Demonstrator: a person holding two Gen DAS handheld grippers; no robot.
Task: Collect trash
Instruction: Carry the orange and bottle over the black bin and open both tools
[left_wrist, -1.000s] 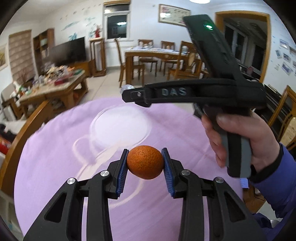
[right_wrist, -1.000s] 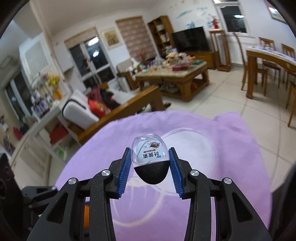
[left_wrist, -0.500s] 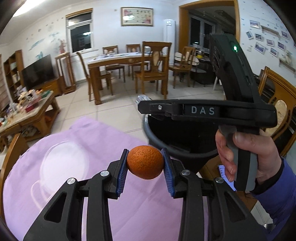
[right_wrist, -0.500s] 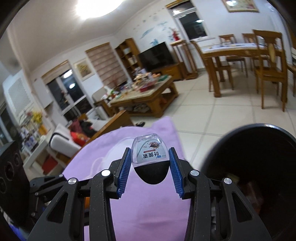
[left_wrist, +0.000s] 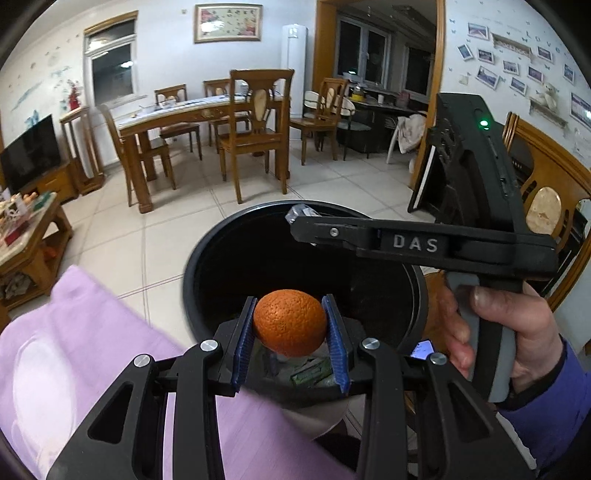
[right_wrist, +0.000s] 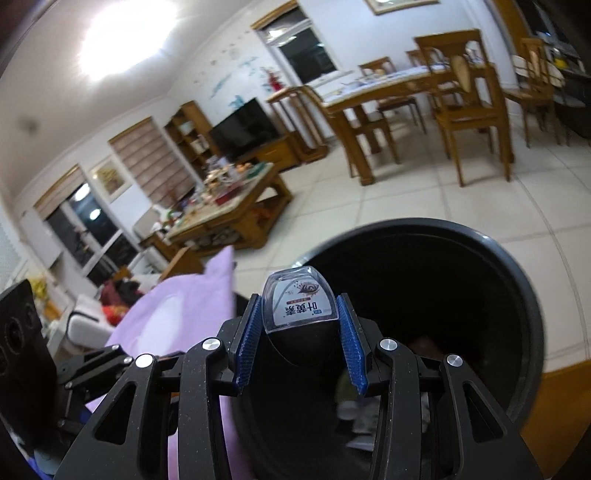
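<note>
L gripper (left_wrist: 290, 328) grasping orange (left_wrist: 289, 322), R gripper (right_wrist: 300, 325) grasping bottle (right_wrist: 300, 308), over bin (left_wrist: 207, 258)

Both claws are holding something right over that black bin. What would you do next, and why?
Probably open both and let the things drop. The left gripper pinches an orange and the right gripper a small bottle, each already above the black bin, with trash visible inside.
</note>
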